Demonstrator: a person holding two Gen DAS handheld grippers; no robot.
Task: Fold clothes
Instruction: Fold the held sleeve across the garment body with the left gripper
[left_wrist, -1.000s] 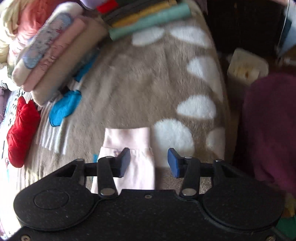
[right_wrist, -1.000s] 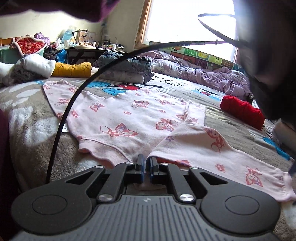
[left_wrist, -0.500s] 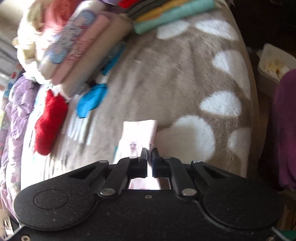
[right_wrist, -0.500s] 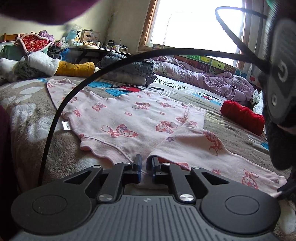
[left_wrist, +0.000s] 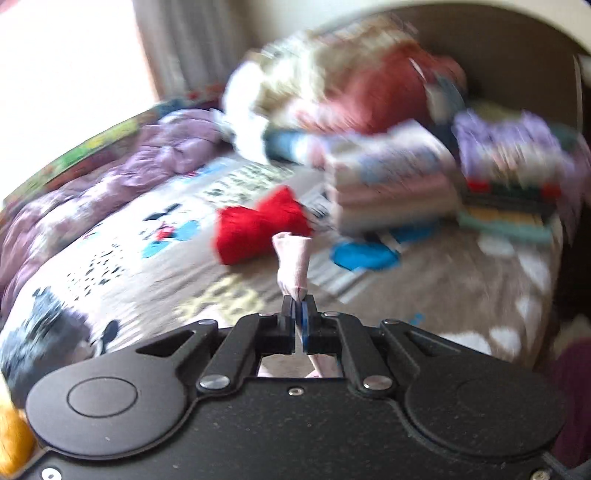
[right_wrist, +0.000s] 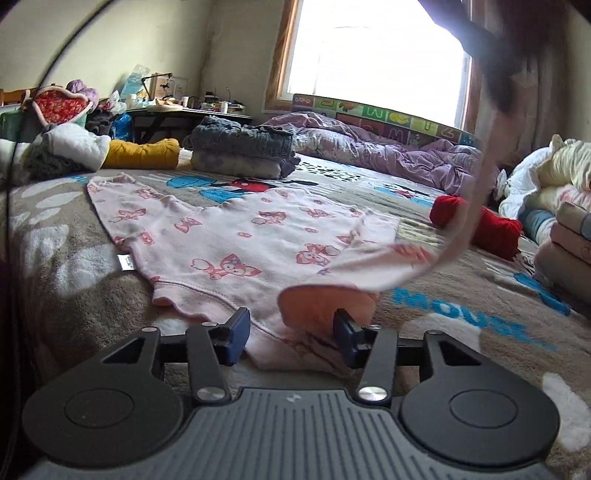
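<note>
Pressed together, the jaws of the left gripper (left_wrist: 298, 314) pinch the cuff end of a pale pink knit sleeve (left_wrist: 292, 264), which stands up from the pads, clear of the patterned fleece blanket (left_wrist: 436, 295); beyond the sleeve lie a red rolled garment (left_wrist: 258, 230) and, further back, a blurred stack of folded clothes (left_wrist: 391, 181). By the look of it, a sleeve fold is in hand, and the next move calls for carrying that cuff across the body of the garment. From the right wrist, the right gripper (right_wrist: 291, 334) has its jaws opening, with the near hem of the pink long-sleeved top printed with small figures (right_wrist: 229, 240) lying loose between the blue pads, unpressed. The lifted sleeve arcs up beyond the hem toward the blurred left tool overhead. Room for laying the fold is ample on the top's flat body; the grey folded pile (right_wrist: 243, 153) and mustard roll (right_wrist: 142, 153) sit well behind it.
</note>
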